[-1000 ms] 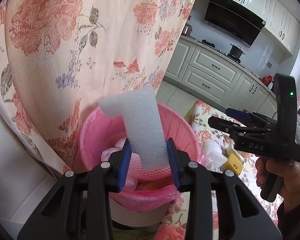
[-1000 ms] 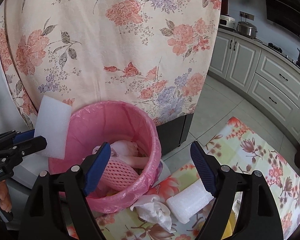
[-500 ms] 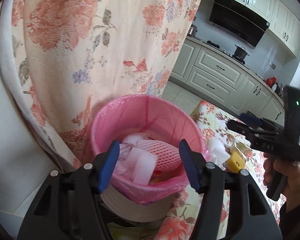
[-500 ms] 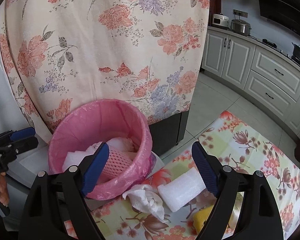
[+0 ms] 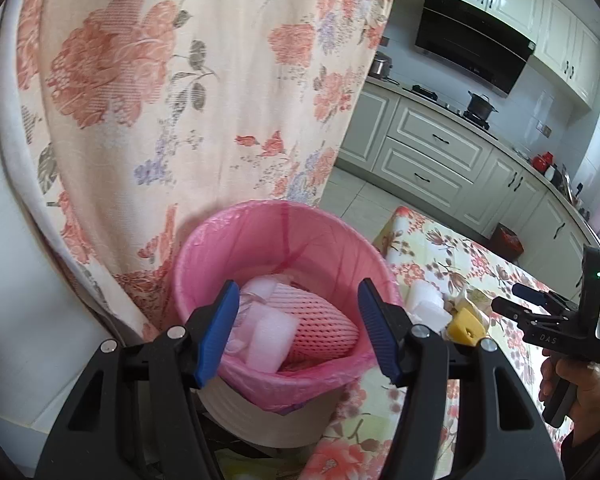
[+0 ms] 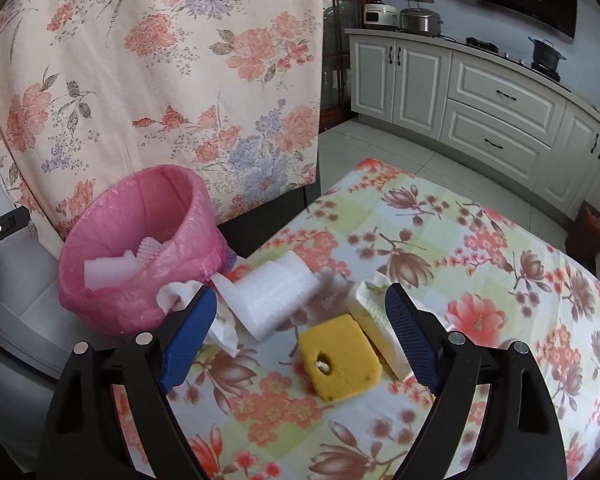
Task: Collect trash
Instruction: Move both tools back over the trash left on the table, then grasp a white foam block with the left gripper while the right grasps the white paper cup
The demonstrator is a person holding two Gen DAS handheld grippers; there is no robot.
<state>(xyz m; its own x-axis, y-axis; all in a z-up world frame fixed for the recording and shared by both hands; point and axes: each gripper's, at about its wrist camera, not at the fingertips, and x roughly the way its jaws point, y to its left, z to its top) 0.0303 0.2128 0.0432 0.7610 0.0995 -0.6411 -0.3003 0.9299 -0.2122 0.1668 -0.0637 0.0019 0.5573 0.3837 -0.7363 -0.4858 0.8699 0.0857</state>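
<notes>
A bin with a pink liner stands at the table's left end. It holds a white foam block, a pink foam net and other scraps. My left gripper is open and empty just above the bin's near rim. My right gripper is open and empty above the table. A yellow sponge, a white foam roll, a crumpled tissue and a white packet lie on the table between its fingers.
The table has a floral cloth. A floral curtain hangs right behind the bin. Kitchen cabinets line the back wall. The right gripper shows at the right of the left wrist view.
My left gripper opened and dropped the white foam block into the bin, then drew back a little. My right gripper swung right, from over the bin to over the trash on the table.
</notes>
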